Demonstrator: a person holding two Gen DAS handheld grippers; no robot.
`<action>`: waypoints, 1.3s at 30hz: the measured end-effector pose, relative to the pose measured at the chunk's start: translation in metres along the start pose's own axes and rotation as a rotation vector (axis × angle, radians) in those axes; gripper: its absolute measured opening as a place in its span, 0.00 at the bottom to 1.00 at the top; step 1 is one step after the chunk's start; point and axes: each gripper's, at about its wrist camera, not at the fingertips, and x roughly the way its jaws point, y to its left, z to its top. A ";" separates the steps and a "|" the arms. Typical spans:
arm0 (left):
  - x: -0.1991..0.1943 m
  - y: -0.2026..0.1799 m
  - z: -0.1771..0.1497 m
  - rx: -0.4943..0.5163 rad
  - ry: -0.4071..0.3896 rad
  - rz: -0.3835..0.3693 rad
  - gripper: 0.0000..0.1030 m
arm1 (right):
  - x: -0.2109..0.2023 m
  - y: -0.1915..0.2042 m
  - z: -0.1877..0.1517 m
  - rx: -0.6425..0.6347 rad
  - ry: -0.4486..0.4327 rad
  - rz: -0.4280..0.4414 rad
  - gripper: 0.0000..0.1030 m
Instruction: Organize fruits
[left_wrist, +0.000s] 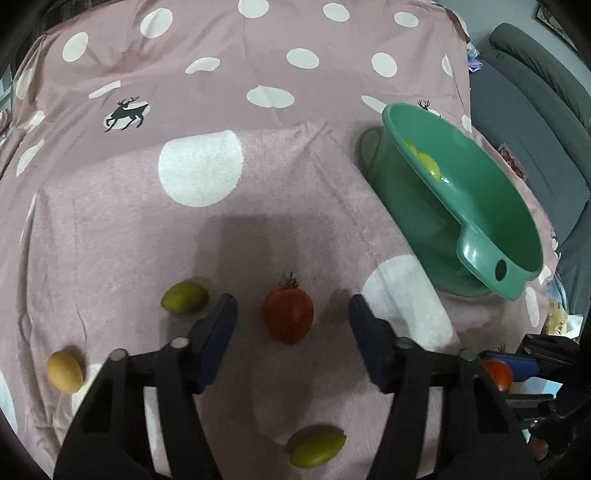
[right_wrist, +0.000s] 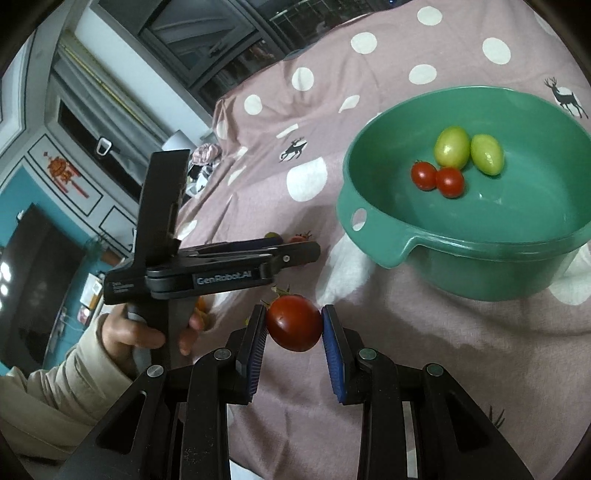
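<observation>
The left tool (left_wrist: 293, 317) is hovering with its jaws standing wide apart above a pink polka-dot cloth (left_wrist: 110, 221), gripping nothing. In the left wrist view, reading from left to right, a yellow-orange fruit (left_wrist: 64, 371) is lying at the left edge of the cloth. A green fruit (left_wrist: 184, 297) is sitting just outside the left jaw. A red tomato (left_wrist: 288, 320) with a dark stem is resting on the cloth between the two jaws, clear of both pads. A second green fruit (left_wrist: 317, 446) is lying below it, nearer the camera. To the right, a green basin (left_wrist: 476, 254) is standing on the cloth, with yellow-green fruit partly showing over its rim. At the far right, the right tool is appearing with a red fruit in it.

In the right wrist view, the person's left hand (right_wrist: 147, 332) is gripping the handle of the left tool at the left side. The right tool (right_wrist: 293, 325) is closing its blue pads on a second red tomato (right_wrist: 294, 323), both pads touching its sides, holding it clear of the cloth. Further right, the green basin (right_wrist: 388, 236) is containing two small red tomatoes (right_wrist: 437, 179) touching each other and two yellow-green fruits (right_wrist: 469, 149) side by side behind them.
</observation>
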 end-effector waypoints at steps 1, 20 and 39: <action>0.003 0.000 0.000 0.002 0.008 0.003 0.41 | 0.000 -0.001 0.000 0.002 -0.003 0.005 0.31; -0.014 -0.002 -0.008 0.008 -0.018 0.022 0.26 | -0.002 -0.007 0.000 0.010 -0.001 0.014 0.31; -0.095 0.003 -0.043 -0.061 -0.137 -0.010 0.26 | -0.016 0.040 0.002 -0.084 -0.025 0.005 0.31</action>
